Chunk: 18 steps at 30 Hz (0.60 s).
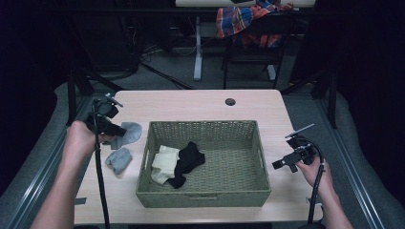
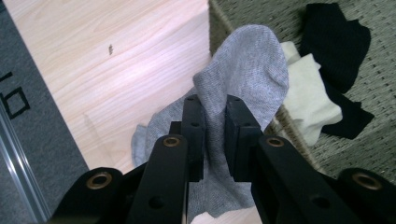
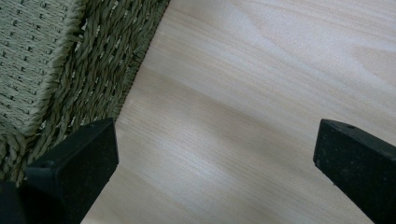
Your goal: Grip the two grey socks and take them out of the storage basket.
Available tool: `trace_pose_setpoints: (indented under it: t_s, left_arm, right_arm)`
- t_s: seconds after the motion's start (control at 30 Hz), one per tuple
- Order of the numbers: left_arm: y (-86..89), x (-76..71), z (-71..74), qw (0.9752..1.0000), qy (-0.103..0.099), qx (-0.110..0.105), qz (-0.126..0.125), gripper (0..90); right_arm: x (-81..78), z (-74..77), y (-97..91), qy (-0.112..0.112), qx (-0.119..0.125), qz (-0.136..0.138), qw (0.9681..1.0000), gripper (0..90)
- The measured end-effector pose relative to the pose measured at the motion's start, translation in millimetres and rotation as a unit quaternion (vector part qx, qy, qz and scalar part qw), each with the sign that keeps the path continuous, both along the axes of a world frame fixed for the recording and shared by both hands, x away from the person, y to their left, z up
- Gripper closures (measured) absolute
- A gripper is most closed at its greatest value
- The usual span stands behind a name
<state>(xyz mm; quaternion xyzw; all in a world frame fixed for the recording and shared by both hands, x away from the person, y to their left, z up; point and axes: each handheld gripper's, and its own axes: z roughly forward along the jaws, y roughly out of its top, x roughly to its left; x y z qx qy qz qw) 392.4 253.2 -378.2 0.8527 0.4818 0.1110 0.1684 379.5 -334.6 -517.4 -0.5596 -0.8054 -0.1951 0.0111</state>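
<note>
My left gripper (image 1: 122, 130) (image 2: 214, 100) is shut on a grey sock (image 1: 132, 132) (image 2: 247, 60), which hangs just left of the woven basket's (image 1: 203, 125) left wall. A second grey sock (image 1: 118, 160) lies on the table nearer the person. Inside the basket lie a cream sock (image 1: 165, 164) (image 2: 306, 100) and a black sock (image 1: 189, 160) (image 2: 336, 42), touching each other. My right gripper (image 1: 278, 164) (image 3: 215, 140) stands open to the right of the basket (image 3: 70, 56), low over bare wood, with nothing between its jaws.
The light wooden table (image 1: 200, 102) (image 3: 257, 70) has a cable hole (image 1: 230, 101) at the back. Grey floor (image 2: 28, 140) lies beyond its left edge. Behind the table stands a chair with a plaid cloth (image 1: 243, 21).
</note>
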Motion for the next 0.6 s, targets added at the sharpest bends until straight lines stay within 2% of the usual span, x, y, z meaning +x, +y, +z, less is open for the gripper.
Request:
trace_pose_setpoints:
  t_s: [0.33,0.6]
  left_arm:
    - [18.6,-1.6,-13.8,0.9997,0.007,0.005,0.025,80.4]
    - [29.4,-1.9,-32.7,0.9990,0.018,-0.004,0.040,80.4]
  right_arm:
    - [0.5,0.7,-1.1,0.003,-0.002,0.005,1.0000,0.0]
    - [-0.1,0.0,-0.3,0.000,0.000,-0.001,1.0000,0.0]
